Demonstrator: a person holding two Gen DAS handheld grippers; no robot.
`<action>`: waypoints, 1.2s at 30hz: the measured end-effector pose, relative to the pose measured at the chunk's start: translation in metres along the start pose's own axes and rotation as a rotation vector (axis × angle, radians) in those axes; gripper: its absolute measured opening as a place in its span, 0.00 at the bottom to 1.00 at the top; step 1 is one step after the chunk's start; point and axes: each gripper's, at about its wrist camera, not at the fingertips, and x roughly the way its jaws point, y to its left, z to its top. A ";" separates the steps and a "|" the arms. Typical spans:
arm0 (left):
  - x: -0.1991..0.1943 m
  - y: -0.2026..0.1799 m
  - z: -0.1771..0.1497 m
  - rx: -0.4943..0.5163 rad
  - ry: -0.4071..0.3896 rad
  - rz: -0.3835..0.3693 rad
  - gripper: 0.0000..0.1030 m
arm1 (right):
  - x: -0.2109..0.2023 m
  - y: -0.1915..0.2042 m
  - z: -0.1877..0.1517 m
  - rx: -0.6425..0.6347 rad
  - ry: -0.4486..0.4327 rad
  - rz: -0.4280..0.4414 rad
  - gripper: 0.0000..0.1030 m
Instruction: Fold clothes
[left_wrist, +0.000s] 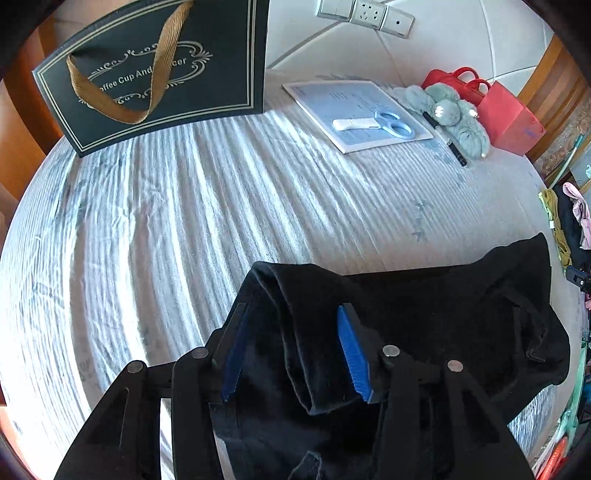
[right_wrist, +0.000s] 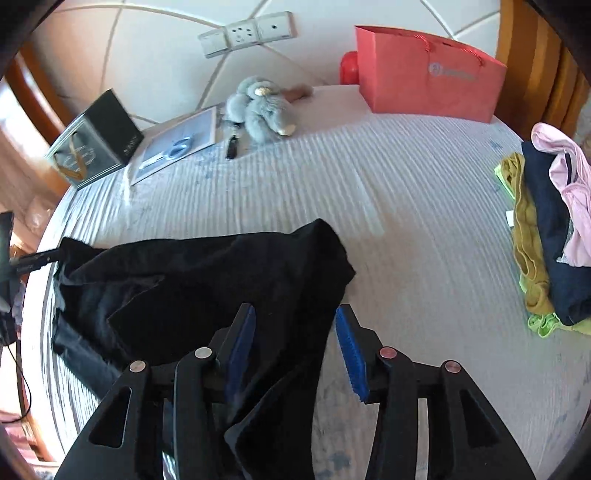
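Flanking black garment (right_wrist: 207, 280), seemingly clothes pile (right_wrist: 554, 236).

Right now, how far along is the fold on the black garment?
Early. Done: the black garment lies on the bed, partly doubled over but rumpled. In hand: both tools, left and right, are open with cloth between their fingers, not clamped. Left: grip, finish the fold, then the pile of clothes at the bed's edge.
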 end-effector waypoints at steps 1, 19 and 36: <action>0.006 0.000 0.002 -0.007 0.010 0.005 0.47 | 0.006 -0.007 0.005 0.033 0.002 0.007 0.44; 0.013 0.017 0.029 -0.091 -0.099 0.074 0.39 | 0.042 -0.013 0.032 0.082 0.009 -0.081 0.20; -0.052 0.007 -0.079 0.045 -0.111 0.079 0.46 | -0.043 0.005 -0.070 0.028 0.052 0.114 0.42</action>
